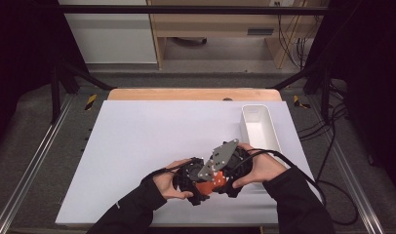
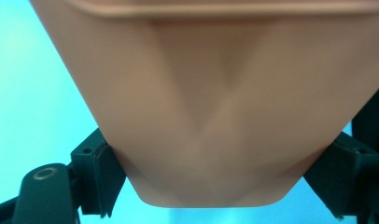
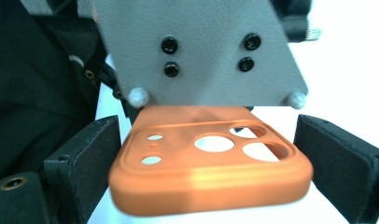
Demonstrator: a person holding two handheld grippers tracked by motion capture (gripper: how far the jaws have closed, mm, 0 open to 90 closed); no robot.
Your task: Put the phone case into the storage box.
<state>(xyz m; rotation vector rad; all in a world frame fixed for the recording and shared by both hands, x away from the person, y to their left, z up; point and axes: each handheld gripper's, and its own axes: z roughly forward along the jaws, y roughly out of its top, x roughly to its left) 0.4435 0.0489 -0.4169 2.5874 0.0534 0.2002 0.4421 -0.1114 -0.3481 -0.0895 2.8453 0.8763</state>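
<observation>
Between black fingers, smooth orange case

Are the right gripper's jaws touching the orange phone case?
Apart. In the right gripper view, a gap shows on each side between the right gripper jaws and the orange phone case.

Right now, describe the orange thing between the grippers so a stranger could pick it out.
On the white table, look near the front edge, left of the white bin, where the two hands meet. The orange phone case sits between the grippers there: the only orange thing, with round camera cutouts at one corner.
</observation>
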